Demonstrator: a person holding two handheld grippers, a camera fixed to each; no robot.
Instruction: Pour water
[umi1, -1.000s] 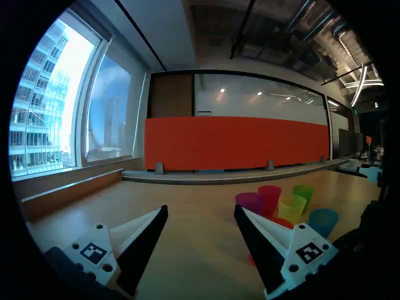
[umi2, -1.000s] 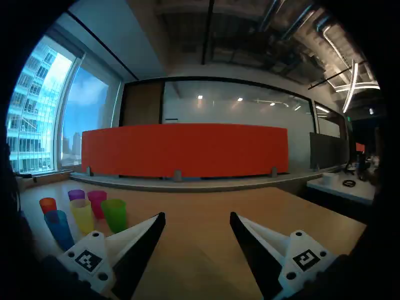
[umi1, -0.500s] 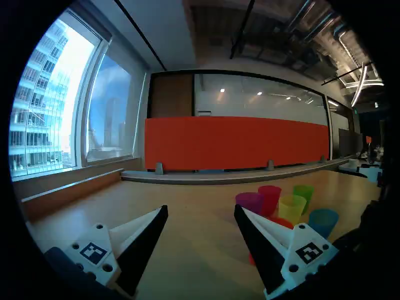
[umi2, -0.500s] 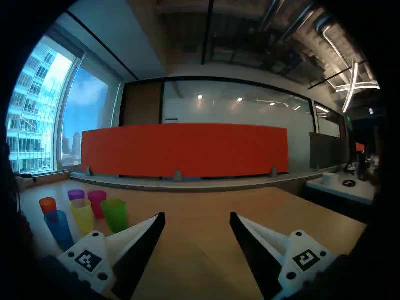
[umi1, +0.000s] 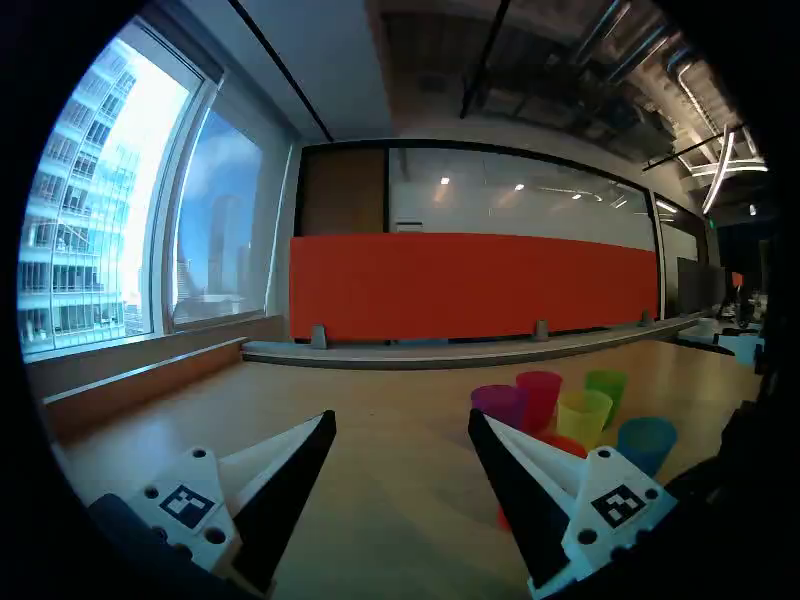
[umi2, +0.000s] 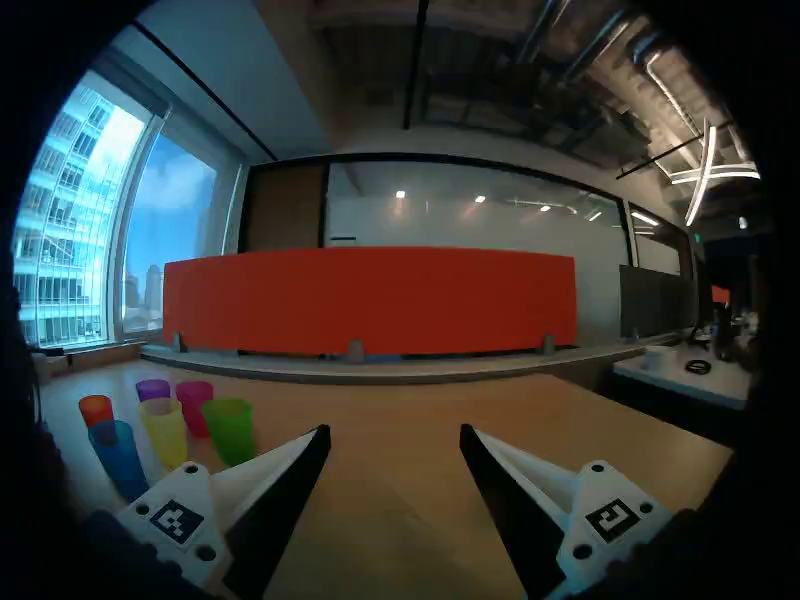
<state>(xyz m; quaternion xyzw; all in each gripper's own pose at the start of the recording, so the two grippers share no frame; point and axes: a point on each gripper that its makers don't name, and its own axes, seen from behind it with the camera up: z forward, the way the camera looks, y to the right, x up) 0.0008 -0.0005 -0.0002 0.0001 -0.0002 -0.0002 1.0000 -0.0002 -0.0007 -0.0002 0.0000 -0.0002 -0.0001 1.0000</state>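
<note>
Landmark: the yellow cup (umi1: 584, 415), in the middle of a tight cluster of coloured cups on the wooden worktop (umi1: 400, 520).
Around it: the purple cup (umi1: 497, 402), pink cup (umi1: 540, 390) and green cup (umi1: 606, 386) stand just beyond the yellow cup. The blue cup (umi1: 646, 442) is just beside it on the nearer edge. The red cup (umi1: 562, 443) is also close by, partly hidden behind a finger.
Left tongs (umi1: 400, 415): released, fingers spread wide with nothing between them. They are low over the worktop, near the yellow cup but aimed past it.
Right tongs (umi2: 392, 430): also released and empty, well apart from the yellow cup (umi2: 165, 428), with bare wood ahead of them.
Water: I cannot tell which cup holds any, because the low angle hides every inside.
Step in hand: as I judge it, the approach, with no cup taken yet.
Doing it well: turn the left tongs toward an outer cup such as the blue one, since those by the yellow cup are packed too close for a finger to pass. Close on the mid-wall gently, as thin plastic probably flexes. Lift straight up and keep it upright. Steady the receiving cup with the other tongs, then tip slowly over its rim.
Risk: a finger nudging a neighbour and toppling the cluster.
Writing: each finger carries a square black-and-white marker (umi1: 188, 505), a pattern with no words. The cups look plain, and no brand can be read.
</note>
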